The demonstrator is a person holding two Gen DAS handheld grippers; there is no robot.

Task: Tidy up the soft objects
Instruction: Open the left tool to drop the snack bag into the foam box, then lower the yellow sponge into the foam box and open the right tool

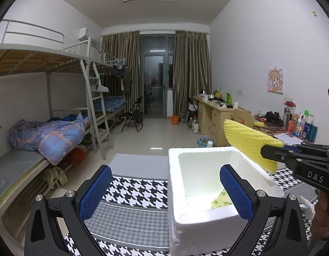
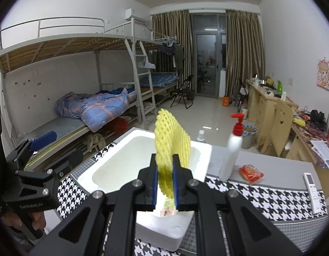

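The right gripper [image 2: 165, 175] has its jaws pinched nearly shut on a yellow foam net sleeve [image 2: 171, 140], which fans out above the white foam box [image 1: 207, 155] standing on the houndstooth-covered surface [image 1: 138, 192]. The sleeve hangs over the box's opening, not yet inside. The left gripper [image 1: 166, 194] waits beside the near end of the box with its jaws spread wide and nothing between them. At the bottom of the box lies a yellowish packet [image 1: 219, 199], so I'd judge one soft thing already stowed. Off to the side a red packet [image 2: 250, 173] lies by a white pump bottle [image 2: 231, 151] and a remote control [image 2: 313, 188]; it may be next, though I can't tell if it is soft.
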